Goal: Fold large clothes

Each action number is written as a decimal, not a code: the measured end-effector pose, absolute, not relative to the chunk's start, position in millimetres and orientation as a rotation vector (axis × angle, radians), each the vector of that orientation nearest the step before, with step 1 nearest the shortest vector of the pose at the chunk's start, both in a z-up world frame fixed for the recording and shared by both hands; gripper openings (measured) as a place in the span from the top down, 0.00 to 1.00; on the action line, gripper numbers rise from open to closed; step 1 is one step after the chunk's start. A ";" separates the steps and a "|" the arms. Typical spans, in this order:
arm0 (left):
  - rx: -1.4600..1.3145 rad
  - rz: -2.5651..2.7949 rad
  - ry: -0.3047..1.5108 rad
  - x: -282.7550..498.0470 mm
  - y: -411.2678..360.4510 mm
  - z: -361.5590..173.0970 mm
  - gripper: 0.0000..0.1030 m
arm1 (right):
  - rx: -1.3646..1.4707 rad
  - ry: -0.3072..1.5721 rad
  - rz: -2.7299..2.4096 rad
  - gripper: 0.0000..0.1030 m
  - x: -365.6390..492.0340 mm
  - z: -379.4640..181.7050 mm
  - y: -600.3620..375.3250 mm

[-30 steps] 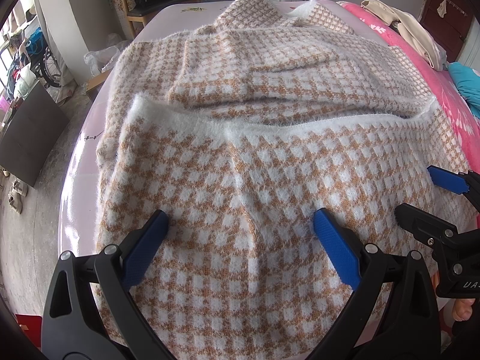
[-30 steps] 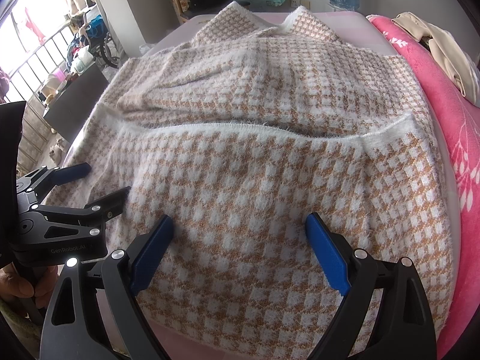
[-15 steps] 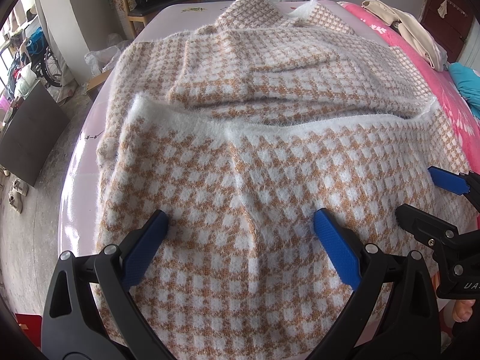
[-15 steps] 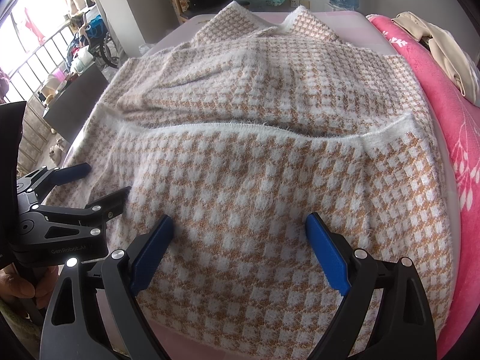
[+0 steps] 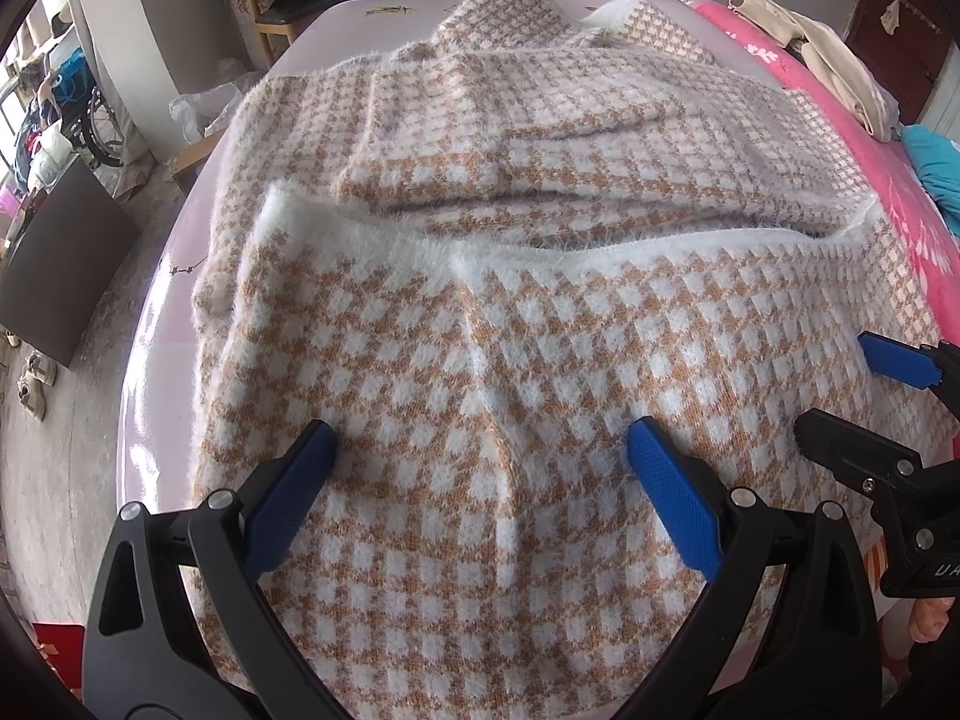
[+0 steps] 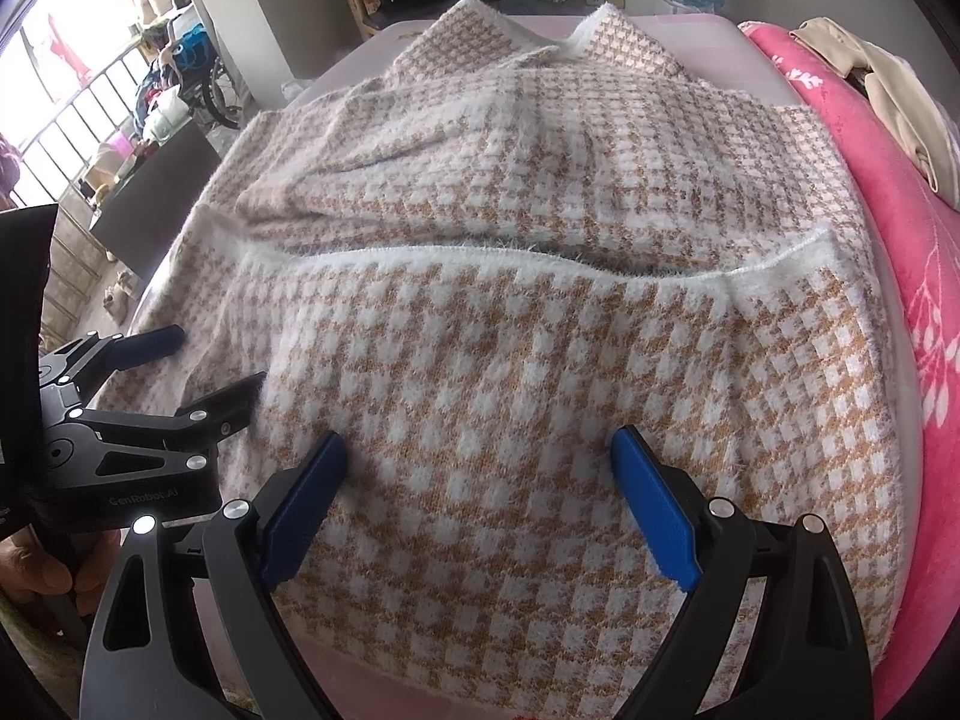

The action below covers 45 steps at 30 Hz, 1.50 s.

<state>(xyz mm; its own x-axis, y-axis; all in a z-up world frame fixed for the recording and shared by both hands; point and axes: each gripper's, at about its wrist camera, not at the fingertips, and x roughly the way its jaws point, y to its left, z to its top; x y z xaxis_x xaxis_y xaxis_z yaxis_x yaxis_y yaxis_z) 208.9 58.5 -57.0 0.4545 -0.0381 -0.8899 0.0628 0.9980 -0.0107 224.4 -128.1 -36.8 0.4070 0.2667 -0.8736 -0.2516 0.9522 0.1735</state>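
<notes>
Sweater (image 5: 540, 360), hem folded up, collar far.

We are looking at daylight coming through a barred window (image 6: 66, 114), a wheelchair (image 6: 207, 81) standing beside a pale pillar (image 6: 240, 18), a wooden chair (image 5: 288, 6), and bare grey floor (image 5: 54, 480).

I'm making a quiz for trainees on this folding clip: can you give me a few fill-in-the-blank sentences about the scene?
1. The sweater has a tan and white ____ pattern.
2. The jaws of both the left gripper and the right gripper stand ____.
3. The blanket beside the sweater is ____ in colour.
4. The sweater's folded-over edge has a fuzzy ____ trim.

Missing words: checked; open; pink; white
</notes>
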 end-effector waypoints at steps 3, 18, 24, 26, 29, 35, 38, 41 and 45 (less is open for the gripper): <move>0.025 -0.062 1.096 209.2 57.8 -56.6 0.08 | 0.029 1.112 0.328 0.15 225.3 -32.2 -130.5; 0.013 -0.066 1.122 213.3 58.3 -55.5 0.08 | 0.008 1.073 0.338 0.15 243.7 12.7 -145.7; 0.001 -0.069 1.132 216.5 60.8 -49.7 0.08 | 0.008 1.063 0.352 0.15 260.0 21.3 -140.5; 0.000 -0.070 1.123 217.6 61.8 -46.0 0.08 | 0.007 1.059 0.353 0.15 265.8 22.1 -139.7; -0.013 -0.087 1.102 218.2 63.9 -38.9 0.08 | 0.019 1.062 0.349 0.15 272.4 18.4 -141.3; -0.030 -0.124 1.008 227.3 75.0 -17.8 0.08 | 0.055 1.046 0.355 0.15 284.0 19.9 -139.8; -0.003 -0.143 0.939 244.1 80.6 5.1 0.08 | 0.070 1.013 0.380 0.15 297.0 35.0 -145.8; 0.015 -0.163 0.854 269.4 87.2 36.0 0.08 | 0.083 0.967 0.393 0.15 323.5 57.3 -157.2; -0.018 -0.197 0.791 327.1 95.5 68.3 0.08 | 0.098 0.918 0.404 0.15 380.0 86.0 -173.1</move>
